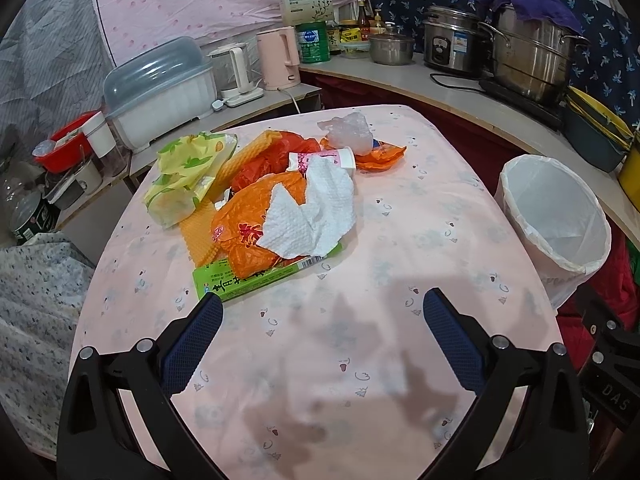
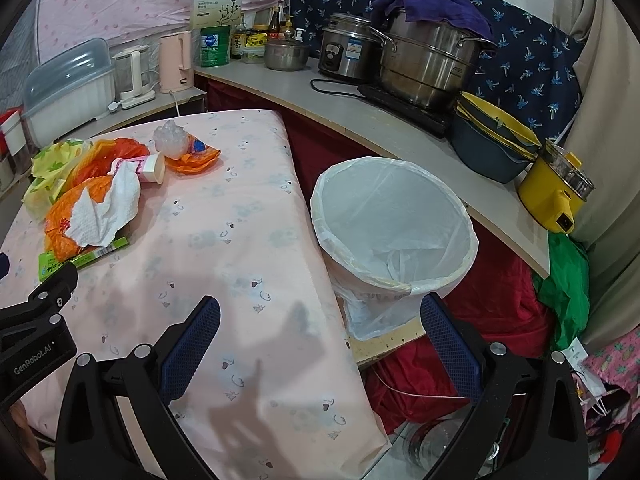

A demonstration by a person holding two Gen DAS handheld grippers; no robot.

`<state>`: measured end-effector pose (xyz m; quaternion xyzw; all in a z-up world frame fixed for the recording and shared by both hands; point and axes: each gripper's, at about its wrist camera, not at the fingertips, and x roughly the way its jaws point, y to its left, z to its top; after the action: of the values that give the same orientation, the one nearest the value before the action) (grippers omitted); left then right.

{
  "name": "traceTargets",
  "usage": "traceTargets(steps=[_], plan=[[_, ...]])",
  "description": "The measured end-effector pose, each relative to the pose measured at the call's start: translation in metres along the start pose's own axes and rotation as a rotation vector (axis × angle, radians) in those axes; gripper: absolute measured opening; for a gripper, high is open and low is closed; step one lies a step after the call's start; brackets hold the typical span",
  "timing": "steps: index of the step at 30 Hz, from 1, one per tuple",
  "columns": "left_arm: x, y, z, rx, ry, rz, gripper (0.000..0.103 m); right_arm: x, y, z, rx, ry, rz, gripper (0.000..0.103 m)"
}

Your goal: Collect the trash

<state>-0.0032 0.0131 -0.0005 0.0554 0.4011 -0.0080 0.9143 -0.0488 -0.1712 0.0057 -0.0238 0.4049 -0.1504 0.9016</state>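
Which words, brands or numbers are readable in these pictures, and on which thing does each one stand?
"GenRobot.AI": on the left gripper body, right wrist view.
"DAS": on the right gripper body, left wrist view; the rest is cut off.
Large Chinese characters: on the green box, partly hidden under trash.
Red Chinese character: on the orange bag, crumpled.
Too small or blurred: white carton, green can, rice cooker sticker, steel pot badge.

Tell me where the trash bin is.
The white-lined trash bin stands off the table's right edge, below the counter; it is central in the right wrist view.
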Motion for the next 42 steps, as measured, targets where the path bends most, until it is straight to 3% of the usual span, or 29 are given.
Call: traceTargets(steps=[25, 42], plan=[[-0.002, -0.001, -0.002, 0.027, -0.012, -0.040, 0.096, 0.000, -0.001, -0.001, 0.019, -0.009, -0.028, 0.096], [0.009, 0.022, 0.003, -0.026, -0.007, 0.000, 0.096, 0.007, 0.018, 0.013, -0.001, -0.023, -0.007, 0.096]])
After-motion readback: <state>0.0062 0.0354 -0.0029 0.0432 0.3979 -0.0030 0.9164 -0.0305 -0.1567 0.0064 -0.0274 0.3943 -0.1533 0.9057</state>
